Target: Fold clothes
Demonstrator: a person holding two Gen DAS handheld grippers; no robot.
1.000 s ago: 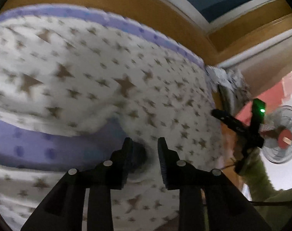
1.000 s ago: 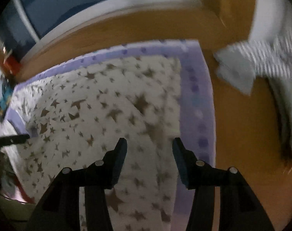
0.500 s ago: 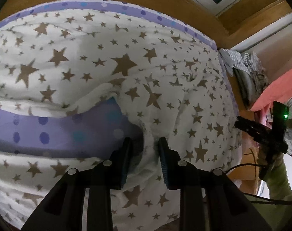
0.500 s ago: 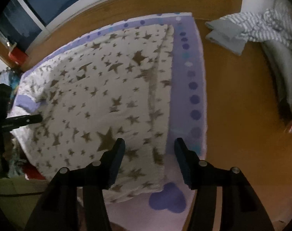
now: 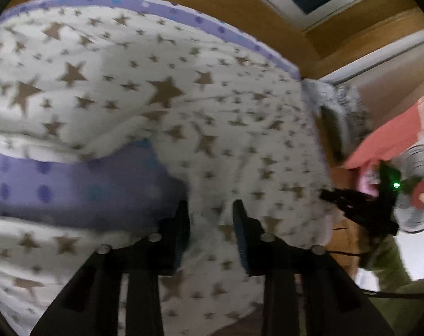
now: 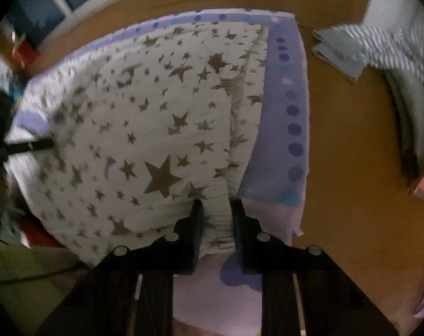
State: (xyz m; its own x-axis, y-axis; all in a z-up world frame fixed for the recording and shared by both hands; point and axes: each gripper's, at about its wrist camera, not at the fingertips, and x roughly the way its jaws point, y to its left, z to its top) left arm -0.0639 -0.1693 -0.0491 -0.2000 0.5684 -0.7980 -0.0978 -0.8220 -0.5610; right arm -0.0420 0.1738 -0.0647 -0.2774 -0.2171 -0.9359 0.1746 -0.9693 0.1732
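Left wrist view: the left gripper (image 5: 210, 224) has star-printed cloth (image 5: 161, 89) bunched between its narrowly set fingers, which are closing and appear to pinch a fold of it. The cloth spreads away from the fingers over the purple dotted mat (image 5: 72, 190), whose bare strip lies just left of the grip. The right gripper (image 5: 349, 200) shows at the cloth's far right edge.

Right wrist view: the right gripper (image 6: 216, 218) is closing on the cloth's (image 6: 145, 128) gathered near corner, fabric puckered between the fingers. The cloth's long axis seems to run from this corner leftward toward the left gripper (image 6: 24, 147), so each hand holds one end. The mat's (image 6: 284, 112) dotted border lies just right of the cloth; a striped garment (image 6: 374, 44) sits well apart on the wooden floor (image 6: 351, 154).
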